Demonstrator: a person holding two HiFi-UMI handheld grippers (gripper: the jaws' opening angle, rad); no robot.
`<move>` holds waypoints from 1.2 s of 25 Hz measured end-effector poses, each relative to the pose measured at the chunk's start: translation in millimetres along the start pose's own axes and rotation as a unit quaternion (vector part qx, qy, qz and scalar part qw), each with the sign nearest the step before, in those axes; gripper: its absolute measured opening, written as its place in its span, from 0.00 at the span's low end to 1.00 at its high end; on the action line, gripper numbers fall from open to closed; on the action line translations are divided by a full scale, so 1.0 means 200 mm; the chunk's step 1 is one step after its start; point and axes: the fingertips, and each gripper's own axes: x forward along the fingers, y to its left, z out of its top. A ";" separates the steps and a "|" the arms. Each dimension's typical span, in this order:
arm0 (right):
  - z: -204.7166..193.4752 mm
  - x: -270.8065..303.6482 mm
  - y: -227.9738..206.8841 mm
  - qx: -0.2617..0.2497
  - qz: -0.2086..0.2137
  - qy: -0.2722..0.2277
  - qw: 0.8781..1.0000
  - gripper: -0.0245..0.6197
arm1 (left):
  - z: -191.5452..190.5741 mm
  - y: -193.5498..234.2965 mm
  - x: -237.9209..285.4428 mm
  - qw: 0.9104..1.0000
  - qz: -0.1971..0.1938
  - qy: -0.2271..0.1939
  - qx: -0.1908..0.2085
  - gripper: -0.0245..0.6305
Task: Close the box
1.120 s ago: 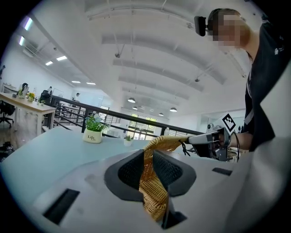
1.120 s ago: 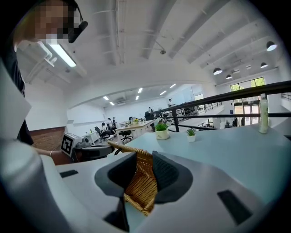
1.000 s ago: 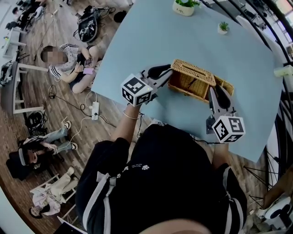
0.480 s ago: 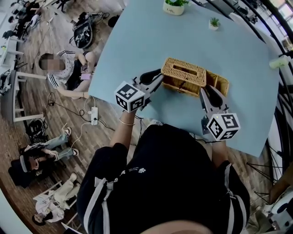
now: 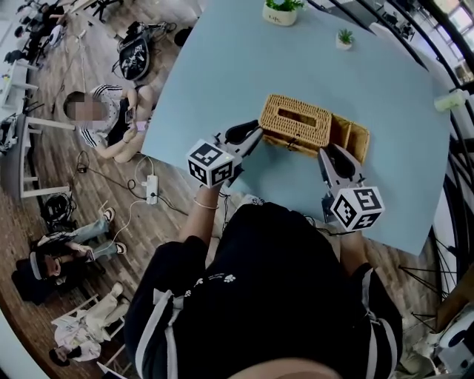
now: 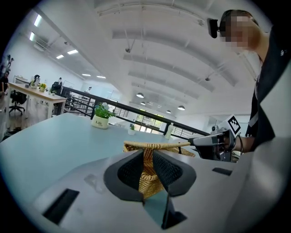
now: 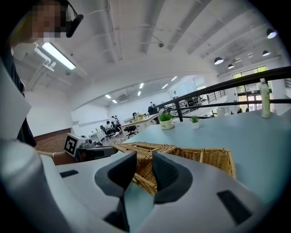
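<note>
One pale blue table [image 5: 222, 66], and toward its near edge sat the single wicker box [image 5: 354, 138], its lid [image 5: 295, 118] lying over the left part, the right end uncovered. Two claws flanked it: the left claw [image 5: 256, 133] just off the box's left end, jaws slightly parted, gripping nothing; the right claw [image 5: 326, 152] by its near side, likewise released. By the far edge stood a big plant [image 5: 281, 10] and a small plant [image 5: 344, 37].
</note>
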 end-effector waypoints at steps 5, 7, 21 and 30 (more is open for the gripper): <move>-0.04 0.00 -0.02 0.009 -0.001 0.009 1.000 0.20 | -0.06 -0.01 0.02 1.000 0.002 0.012 -0.007 0.14; -0.05 0.00 -0.02 0.009 -0.004 0.011 1.000 0.20 | -0.07 -0.01 0.01 1.000 0.002 0.014 -0.009 0.14; -0.14 0.03 0.00 0.016 -0.012 0.022 1.000 0.19 | -0.18 0.02 0.00 0.999 0.011 0.037 -0.022 0.14; -0.14 0.05 0.00 0.019 -0.032 0.020 0.999 0.19 | -0.20 0.05 0.01 0.999 0.005 0.034 -0.042 0.14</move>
